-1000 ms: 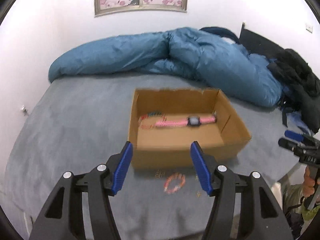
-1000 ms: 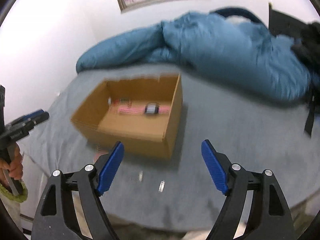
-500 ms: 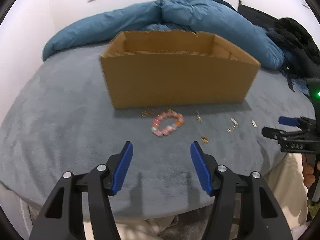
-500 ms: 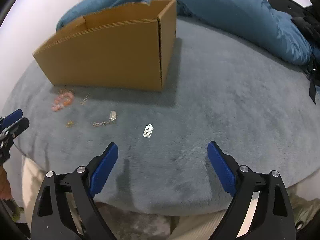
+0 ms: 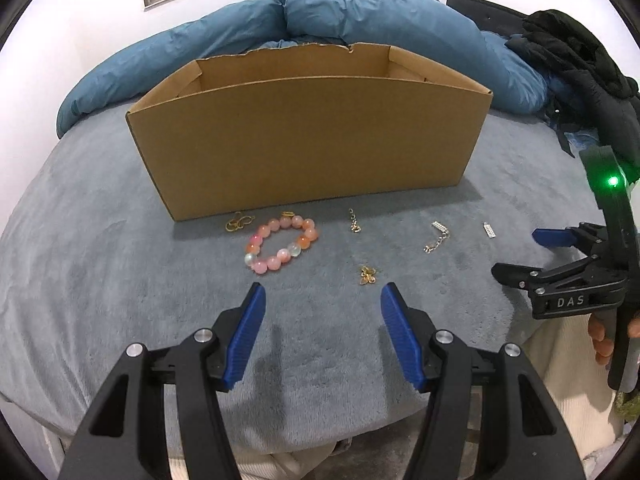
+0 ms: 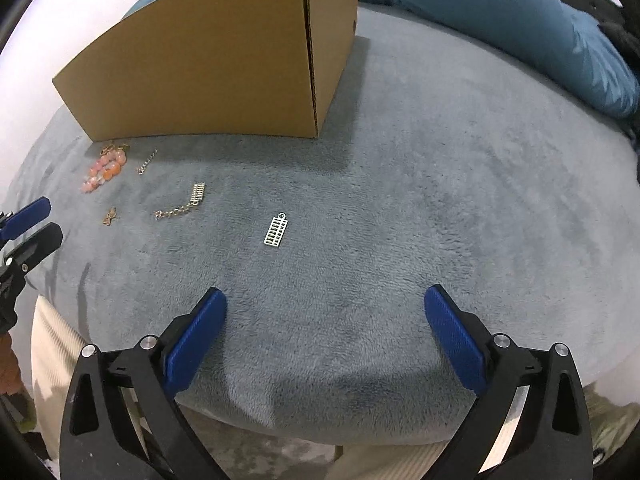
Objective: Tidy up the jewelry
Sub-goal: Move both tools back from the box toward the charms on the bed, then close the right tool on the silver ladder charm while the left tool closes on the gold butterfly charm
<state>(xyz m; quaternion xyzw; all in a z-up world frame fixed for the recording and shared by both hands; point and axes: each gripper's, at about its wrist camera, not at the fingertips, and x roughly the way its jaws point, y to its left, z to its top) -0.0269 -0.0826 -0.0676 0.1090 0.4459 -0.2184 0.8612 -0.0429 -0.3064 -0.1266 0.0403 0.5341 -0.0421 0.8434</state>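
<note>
The jewelry is laid out loose on the grey bed cover (image 5: 100, 264), in a row just in front of the cardboard box (image 5: 308, 144), presumably so each piece can be lifted over the near wall and dropped inside. The bead bracelet (image 5: 281, 243) is seen at twelve o'clock from the left gripper (image 5: 322, 334), with a small gold charm (image 5: 367, 275) nearer, at one o'clock. The left fingers (image 5: 248, 336) are held partly apart, nothing between them, tilted down toward the cover. The right gripper (image 6: 324, 336) is angled steeply down too; its jaws have just been opening and are now spread wide and empty. The silver ladder pendant (image 6: 276, 231) lies at eleven o'clock ahead of it, a chain piece (image 6: 182, 204) further off at ten. A pick looks to be lined up on each side.
</note>
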